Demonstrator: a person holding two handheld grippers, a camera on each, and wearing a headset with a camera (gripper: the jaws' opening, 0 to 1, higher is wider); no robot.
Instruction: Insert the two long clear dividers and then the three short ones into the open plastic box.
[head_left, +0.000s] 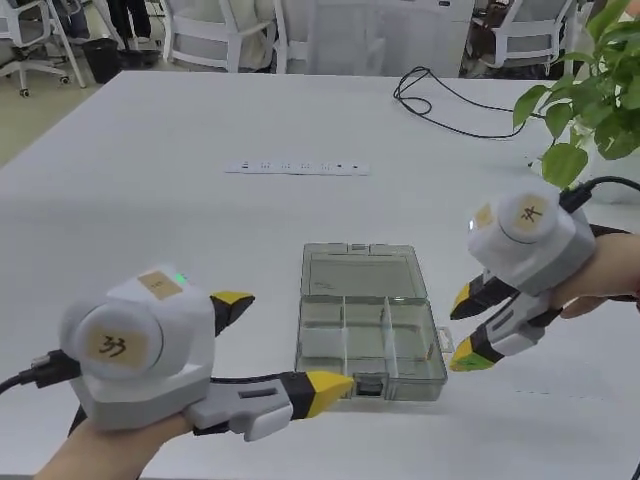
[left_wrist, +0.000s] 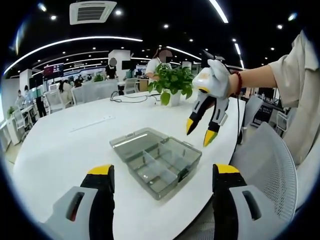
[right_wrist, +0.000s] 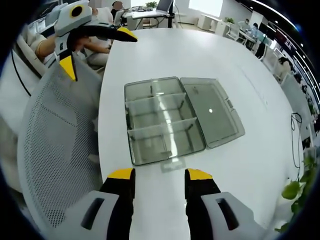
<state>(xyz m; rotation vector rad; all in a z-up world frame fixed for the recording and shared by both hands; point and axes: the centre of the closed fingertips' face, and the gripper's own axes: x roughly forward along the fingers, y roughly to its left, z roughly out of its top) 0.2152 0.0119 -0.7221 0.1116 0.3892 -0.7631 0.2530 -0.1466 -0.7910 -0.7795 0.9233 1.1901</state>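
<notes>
The clear plastic box (head_left: 370, 345) (left_wrist: 159, 162) (right_wrist: 159, 122) lies open near the table's front edge, its lid (head_left: 362, 270) (right_wrist: 212, 111) flat behind it. Clear dividers stand inside and split it into several compartments. One small clear piece (head_left: 443, 340) (right_wrist: 172, 164) lies on the table against the box's right side. My left gripper (head_left: 285, 342) (left_wrist: 164, 170) (right_wrist: 97, 50) hovers open and empty at the box's front left. To the right of the box, above the table, my right gripper (head_left: 463, 332) (right_wrist: 160, 174) (left_wrist: 199, 132) is open and empty.
A white power strip (head_left: 297, 168) lies further back on the white table (head_left: 150, 200), with a black cable (head_left: 440, 105) at the back right. A potted plant (head_left: 590, 100) stands at the right edge. A grey mesh chair (right_wrist: 55, 140) sits by the table's near edge.
</notes>
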